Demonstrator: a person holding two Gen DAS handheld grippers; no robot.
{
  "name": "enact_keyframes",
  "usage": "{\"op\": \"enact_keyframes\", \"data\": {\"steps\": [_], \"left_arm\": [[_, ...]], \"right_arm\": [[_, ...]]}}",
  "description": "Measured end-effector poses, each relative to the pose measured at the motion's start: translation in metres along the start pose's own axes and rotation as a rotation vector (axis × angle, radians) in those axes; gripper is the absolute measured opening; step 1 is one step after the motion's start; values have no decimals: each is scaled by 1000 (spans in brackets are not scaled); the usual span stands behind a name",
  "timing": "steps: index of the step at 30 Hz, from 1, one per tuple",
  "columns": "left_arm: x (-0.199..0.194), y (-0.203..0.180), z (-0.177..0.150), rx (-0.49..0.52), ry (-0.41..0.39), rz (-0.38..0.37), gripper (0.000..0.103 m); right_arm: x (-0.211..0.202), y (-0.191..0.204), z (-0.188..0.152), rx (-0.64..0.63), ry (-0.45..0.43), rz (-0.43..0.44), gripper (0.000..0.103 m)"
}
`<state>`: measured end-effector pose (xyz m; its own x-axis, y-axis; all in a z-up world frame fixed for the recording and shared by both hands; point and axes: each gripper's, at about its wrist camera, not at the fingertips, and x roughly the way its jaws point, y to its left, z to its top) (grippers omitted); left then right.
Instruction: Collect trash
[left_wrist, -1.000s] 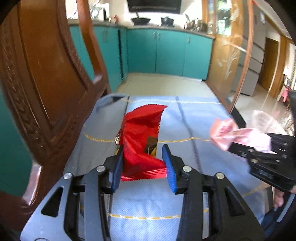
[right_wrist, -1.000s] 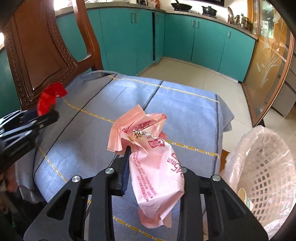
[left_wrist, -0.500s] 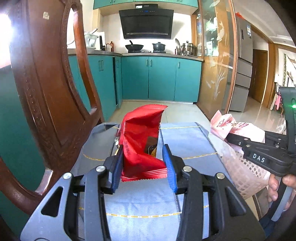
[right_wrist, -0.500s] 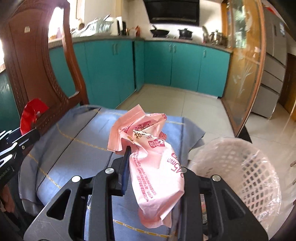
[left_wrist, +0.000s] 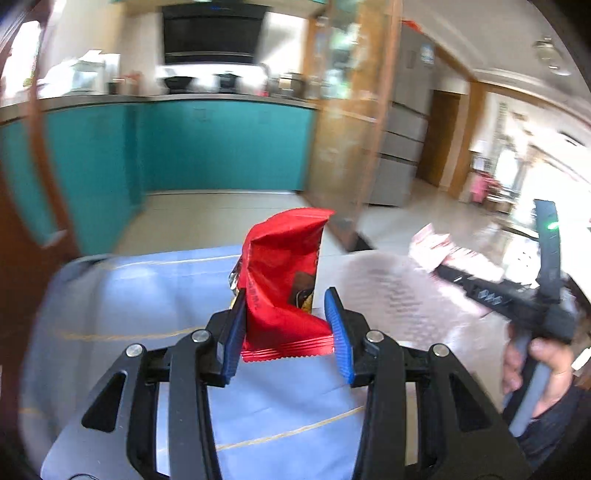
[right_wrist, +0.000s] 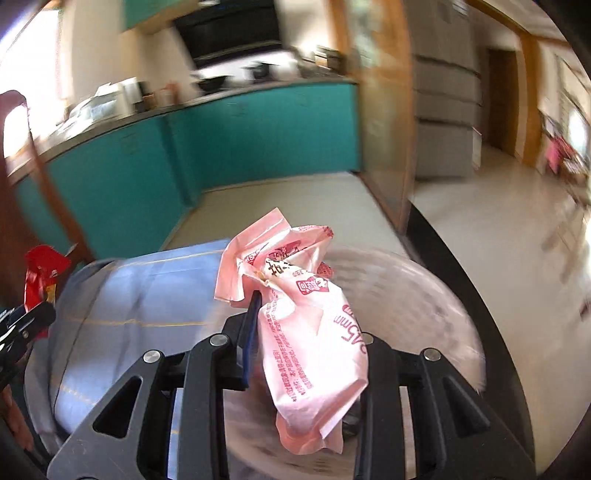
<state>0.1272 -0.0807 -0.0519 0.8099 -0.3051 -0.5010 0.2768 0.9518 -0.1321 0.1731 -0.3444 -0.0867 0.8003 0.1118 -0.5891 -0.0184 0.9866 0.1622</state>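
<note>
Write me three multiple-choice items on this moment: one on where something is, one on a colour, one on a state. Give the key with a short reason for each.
1. Where is the white mesh basket in the right wrist view?
A. Just beyond the right gripper, right of the blue cloth
B. On the kitchen counter
C. Hanging on the chair back

2. What colour is the wrapper in the left gripper?
A. Green
B. Red
C. Yellow

3. What state is the right gripper in?
A. Wide open and empty
B. Lying on the floor
C. Shut on the pink wrapper

Key: 1 A, the blurred basket rim shows past the fingers beside the cloth. 2 B, the red wrapper stands between the blue pads. 3 C, the pink wrapper is pinched between its jaws.
</note>
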Motion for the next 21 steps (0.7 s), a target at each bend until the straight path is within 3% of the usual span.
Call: {"op": "enact_keyframes", "data": {"steps": [5, 7, 8, 11, 15, 20, 21], "left_arm": [[68, -60, 13, 57, 103, -174, 43], [93, -81, 11, 79, 141, -200, 45], [101, -88, 10, 93, 156, -200, 50], [111, -90, 6, 86, 163, -169, 74], [102, -69, 7, 26, 156, -118, 78], [48, -31, 0, 4, 79, -1, 91], [33, -25, -3, 3, 60, 30, 92]], "right_arm": [[4, -60, -5, 175, 46, -32, 31], [5, -74, -6, 217, 59, -17, 31], [7, -76, -7, 225, 65, -8, 33], [13, -75, -8, 224, 88, 16, 44], [15, -72, -6, 225, 90, 41, 55], [10, -66, -6, 207, 62, 43, 80], [10, -63, -6, 200, 63, 42, 81]]}}
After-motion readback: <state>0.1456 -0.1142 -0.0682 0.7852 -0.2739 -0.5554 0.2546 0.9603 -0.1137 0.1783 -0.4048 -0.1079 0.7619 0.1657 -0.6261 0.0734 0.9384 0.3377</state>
